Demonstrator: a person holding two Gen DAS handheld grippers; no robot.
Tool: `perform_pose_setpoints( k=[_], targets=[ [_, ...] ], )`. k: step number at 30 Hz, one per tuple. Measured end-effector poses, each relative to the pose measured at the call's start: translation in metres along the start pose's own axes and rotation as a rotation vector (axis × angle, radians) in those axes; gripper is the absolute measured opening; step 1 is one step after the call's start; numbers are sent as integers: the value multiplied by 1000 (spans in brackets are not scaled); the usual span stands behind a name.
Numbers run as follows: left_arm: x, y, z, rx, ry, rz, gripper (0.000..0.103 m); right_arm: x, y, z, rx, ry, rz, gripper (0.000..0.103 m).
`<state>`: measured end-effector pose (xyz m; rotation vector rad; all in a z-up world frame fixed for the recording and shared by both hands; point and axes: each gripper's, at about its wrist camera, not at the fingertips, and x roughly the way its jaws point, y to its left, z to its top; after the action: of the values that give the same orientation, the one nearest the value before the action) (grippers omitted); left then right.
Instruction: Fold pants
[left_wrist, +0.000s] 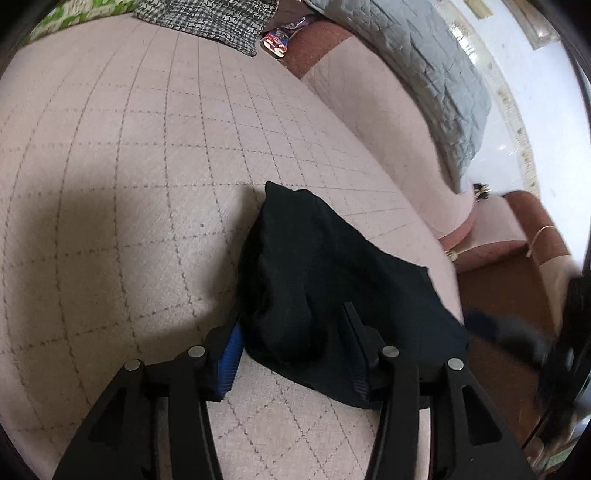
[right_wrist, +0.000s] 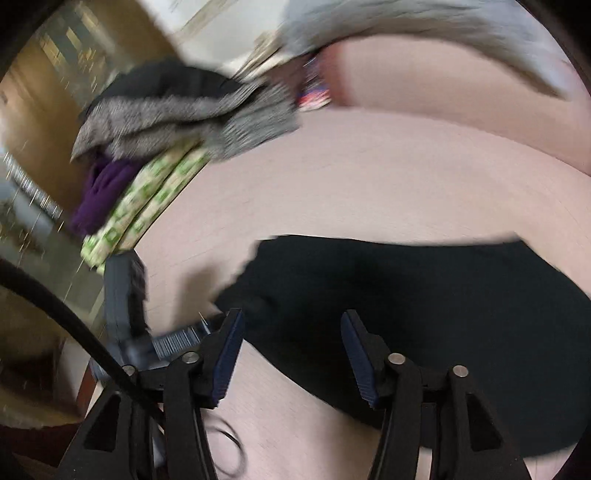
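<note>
The right wrist view is smeared with motion blur, so the heap of clothes (right_wrist: 177, 122) at the far end of the sofa (left_wrist: 129, 147) reads only as grey check, purple and green-patterned cloth, and the quilted stitching of the seat is lost there. In the left wrist view the right tool (left_wrist: 517, 332) is a dark blur at the right edge, and the pants' near edge is hidden behind the left tool's own fingers. The black pants (left_wrist: 332, 280) lie folded into a compact bundle on the pinkish quilted seat, close to its front edge, with the long side running roughly along that edge and a thicker rolled fold on the side toward the clothes heap. The left tool (left_wrist: 291, 354) sits low over the bundle's near end with its jaws partly open; the thick fold lies between them, the right finger rests over the cloth, and the blue pad (left_wrist: 229, 362) of the left finger shows clear of it, so nothing is pinched. The right tool (right_wrist: 291, 354) hangs above the pants (right_wrist: 424, 314) with its jaws wide and nothing between them. A grey quilted blanket (left_wrist: 436, 74) drapes over the sofa's backrest.
</note>
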<state>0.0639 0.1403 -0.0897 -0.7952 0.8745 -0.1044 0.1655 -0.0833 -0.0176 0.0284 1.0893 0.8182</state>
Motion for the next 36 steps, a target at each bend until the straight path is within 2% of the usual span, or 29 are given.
perform_pose_setpoints(
  k=[2, 5, 8, 10, 11, 12, 13, 14, 15, 16, 18, 19, 20, 25, 30, 34, 36],
  targets=[
    [-1, 7, 0, -32, -8, -54, 50, 35, 9, 27, -6, 100, 26, 66],
    [-1, 7, 1, -27, -10, -101, 57, 88, 12, 57, 39, 244, 0, 67],
    [3, -3, -3, 40, -29, -66, 57, 134, 12, 77, 85, 353, -77, 67],
    [4, -8, -6, 74, -39, -37, 55, 162, 17, 86, 68, 434, -151, 67],
    [5, -11, -7, 96, -38, -18, 54, 174, 21, 88, 53, 473, -192, 70],
    [6, -15, -8, 117, -35, 7, 47, 183, 24, 90, 43, 502, -220, 72],
    [8, -16, -8, 130, -29, 26, 29, 193, 30, 91, 18, 538, -262, 76],
    [12, -14, -6, 123, -11, 32, 21, 198, 35, 92, -5, 559, -289, 77],
    [14, -9, -4, 93, 11, 7, 18, 203, 41, 92, -40, 579, -328, 75],
    [14, -3, -1, 52, 25, -29, 16, 206, 46, 91, -76, 591, -372, 66],
    [14, 2, 3, 14, 48, -68, 15, 204, 51, 88, -137, 587, -437, 50],
    [13, 4, 4, -6, 56, -87, 14, 200, 51, 88, -150, 576, -461, 29],
    [12, 4, 5, -15, 60, -97, 14, 193, 48, 89, -146, 560, -477, 23],
    [8, -8, 4, -65, 93, -180, 14, 141, 30, 86, -67, 439, -372, 19],
    [9, -47, -3, 1, 111, -179, 14, 86, 10, 78, -24, 334, -310, 19],
    [22, -83, -13, 45, 153, -183, 14, 41, -30, 64, 38, 262, -282, 19],
    [34, -102, -22, 87, 178, -175, 14, 37, -40, 60, 83, 237, -272, 19]
  ],
)
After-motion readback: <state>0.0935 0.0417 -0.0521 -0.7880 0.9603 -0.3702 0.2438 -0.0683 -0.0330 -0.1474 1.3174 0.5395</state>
